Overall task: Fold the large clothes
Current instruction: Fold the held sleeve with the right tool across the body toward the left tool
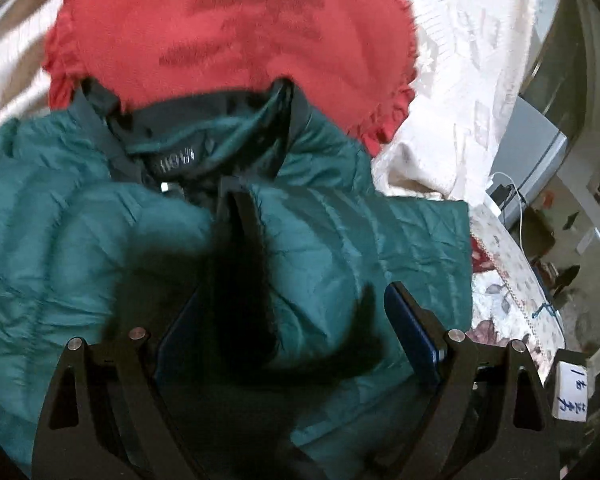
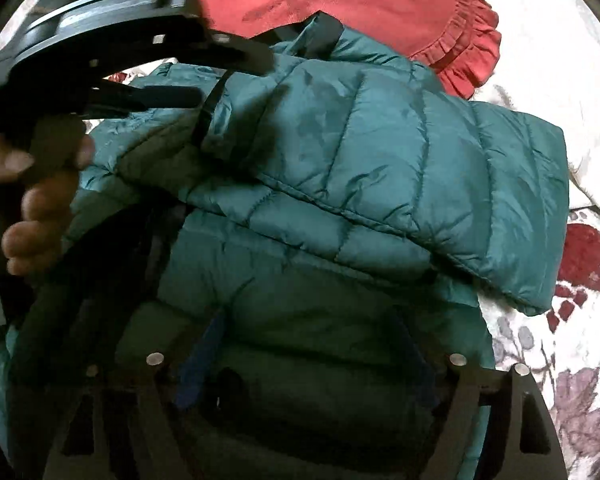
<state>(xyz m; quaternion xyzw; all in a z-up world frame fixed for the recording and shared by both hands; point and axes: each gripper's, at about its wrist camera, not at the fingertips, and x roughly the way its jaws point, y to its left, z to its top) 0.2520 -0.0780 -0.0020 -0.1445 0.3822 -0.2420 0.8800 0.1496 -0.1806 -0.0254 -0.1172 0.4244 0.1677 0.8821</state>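
A teal quilted puffer jacket (image 1: 320, 248) lies on the bed, collar and black label toward the red cushion. In the left wrist view my left gripper (image 1: 236, 200) has its fingers together at the tip, pinching a fold of jacket fabric near the collar. In the right wrist view the jacket (image 2: 380, 168) has a sleeve folded across its body. My right gripper (image 2: 308, 344) sits low over the dark lower part of the jacket, blue pads wide apart. The left gripper (image 2: 204, 108) shows at the upper left, shut on the fabric, with the person's hand behind it.
A red frilled cushion (image 1: 228, 36) lies beyond the collar. The bed has a white and floral cover (image 2: 560, 360). At the right of the left wrist view is the bed's edge, a grey box (image 1: 532, 160) with cables and floor clutter.
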